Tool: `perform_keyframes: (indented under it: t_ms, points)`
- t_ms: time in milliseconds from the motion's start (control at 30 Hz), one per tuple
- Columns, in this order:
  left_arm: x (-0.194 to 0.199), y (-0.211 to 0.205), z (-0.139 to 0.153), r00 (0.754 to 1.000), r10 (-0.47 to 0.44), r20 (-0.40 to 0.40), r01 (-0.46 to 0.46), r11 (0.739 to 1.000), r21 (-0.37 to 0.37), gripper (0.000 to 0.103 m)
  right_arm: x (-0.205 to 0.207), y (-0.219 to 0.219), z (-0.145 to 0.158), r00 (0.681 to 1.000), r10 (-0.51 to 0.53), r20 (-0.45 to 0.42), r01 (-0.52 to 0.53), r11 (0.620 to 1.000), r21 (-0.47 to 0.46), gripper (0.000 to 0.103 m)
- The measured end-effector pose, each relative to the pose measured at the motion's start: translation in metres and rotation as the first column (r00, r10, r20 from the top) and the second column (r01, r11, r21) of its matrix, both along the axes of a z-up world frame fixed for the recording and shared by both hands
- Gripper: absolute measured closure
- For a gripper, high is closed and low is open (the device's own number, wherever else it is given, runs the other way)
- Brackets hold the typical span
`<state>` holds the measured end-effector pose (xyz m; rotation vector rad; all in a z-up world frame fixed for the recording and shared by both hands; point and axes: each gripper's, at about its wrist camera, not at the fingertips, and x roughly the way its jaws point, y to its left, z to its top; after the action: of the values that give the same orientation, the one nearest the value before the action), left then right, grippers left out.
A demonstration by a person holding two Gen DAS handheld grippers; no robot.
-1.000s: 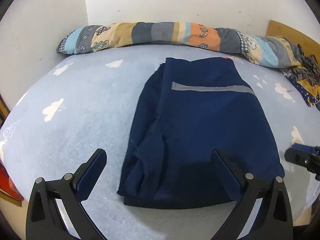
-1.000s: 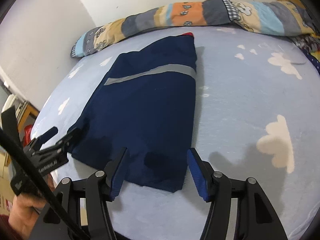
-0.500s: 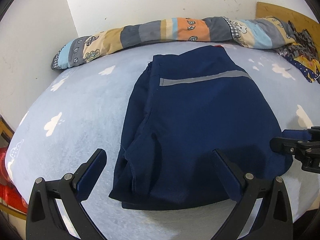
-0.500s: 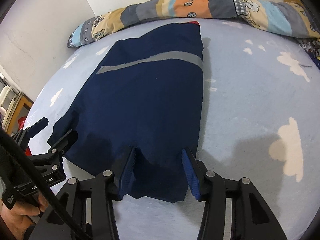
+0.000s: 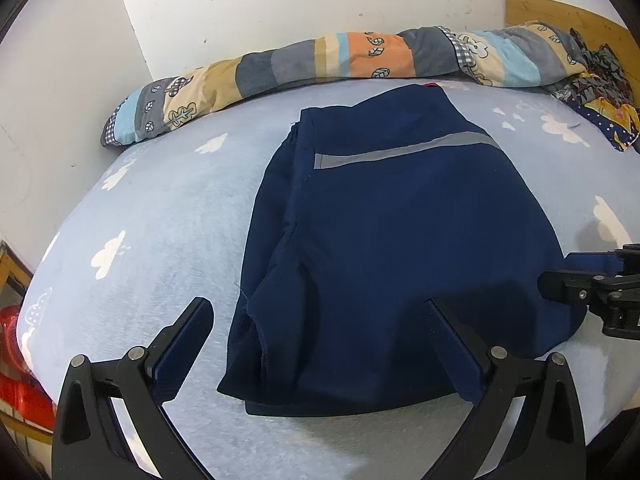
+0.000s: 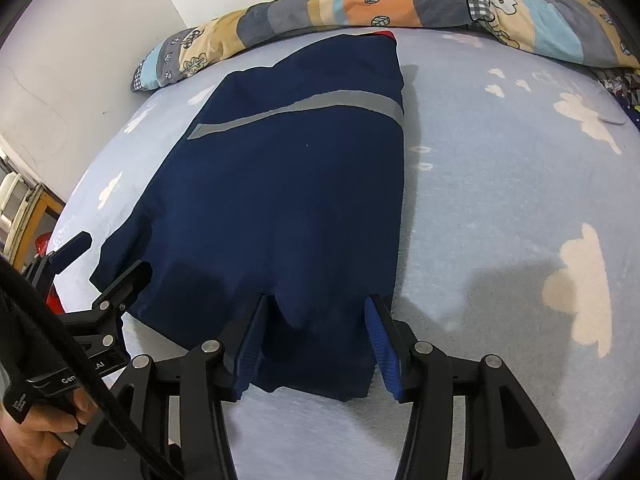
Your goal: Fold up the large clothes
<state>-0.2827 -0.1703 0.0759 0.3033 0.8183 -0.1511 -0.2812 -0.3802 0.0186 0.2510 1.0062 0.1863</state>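
A navy garment [image 5: 392,248] with a grey reflective stripe lies folded lengthwise on the light blue bed; it also shows in the right wrist view [image 6: 288,184]. My left gripper [image 5: 324,344] is open wide, its fingers on either side of the garment's near left corner. My right gripper [image 6: 316,340] is open, its blue pads straddling the near right hem, cloth between them. The right gripper's fingertips [image 5: 576,276] show at the right edge of the left wrist view. The left gripper [image 6: 100,260] shows at the left of the right wrist view.
A rolled patchwork quilt [image 5: 328,64] lies along the wall at the far side. Other patterned clothes [image 5: 600,92] are piled at the far right by a wooden headboard [image 5: 560,12]. The cloud-print bedsheet [image 6: 520,200] spreads to the right. A red object [image 5: 16,360] sits beside the bed at left.
Both grippers have moved forward onto the garment's near hem. The right gripper's fingers have narrowed around the hem corner. The garment has not shifted.
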Motion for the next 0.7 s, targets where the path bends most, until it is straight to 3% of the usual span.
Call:
perform_keyframes:
  t_ms: [400,700]
  points:
    - [-0.002,-0.001,0.003,1.000,-0.004,0.010,0.004,1.000,0.001,0.000,-0.013,0.012,0.022,0.997,0.040,0.067,-0.039,0.999,-0.018,0.048]
    - [-0.003,-0.002,0.003,1.000,-0.006,0.011,0.006,1.000,0.011,0.000,-0.007,0.009,0.001,1.000,0.022,-0.001,-0.022,1.000,-0.019,0.047]
